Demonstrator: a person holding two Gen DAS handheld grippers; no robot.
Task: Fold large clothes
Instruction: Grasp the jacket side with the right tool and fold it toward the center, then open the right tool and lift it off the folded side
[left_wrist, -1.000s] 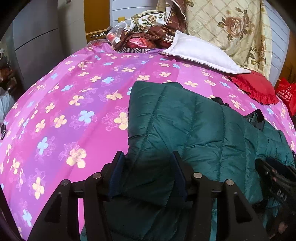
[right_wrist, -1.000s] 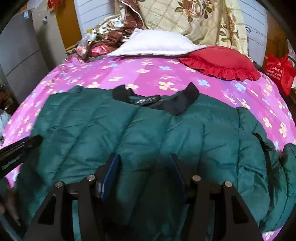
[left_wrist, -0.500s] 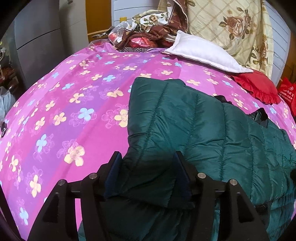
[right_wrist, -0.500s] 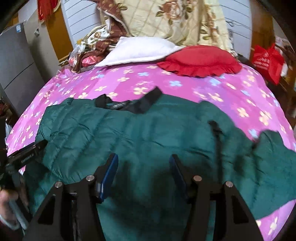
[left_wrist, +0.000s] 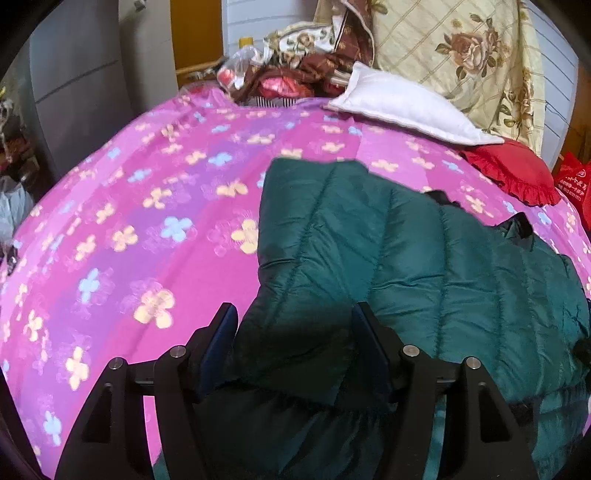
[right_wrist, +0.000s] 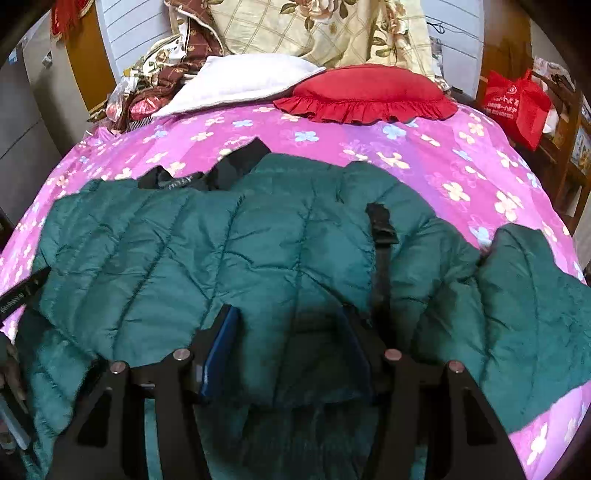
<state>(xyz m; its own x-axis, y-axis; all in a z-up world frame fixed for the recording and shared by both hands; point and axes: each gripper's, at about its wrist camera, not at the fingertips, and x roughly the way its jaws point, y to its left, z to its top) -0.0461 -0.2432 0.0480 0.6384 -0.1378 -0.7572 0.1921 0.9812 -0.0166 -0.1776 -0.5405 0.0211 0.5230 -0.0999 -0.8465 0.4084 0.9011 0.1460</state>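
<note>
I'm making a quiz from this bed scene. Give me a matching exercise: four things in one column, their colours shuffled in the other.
Things:
1. puffer jacket
2. ruffled cushion
3. plain pillow
4. bedspread

Colours:
A. white
B. pink with flowers
C. dark green
D. red

Pairs: 1-C, 2-D, 3-A, 4-B

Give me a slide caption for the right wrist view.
Open right gripper over a green puffer jacket spread on a pink floral bedspread.

Bed, pink floral cover; grey cabinet.
</note>
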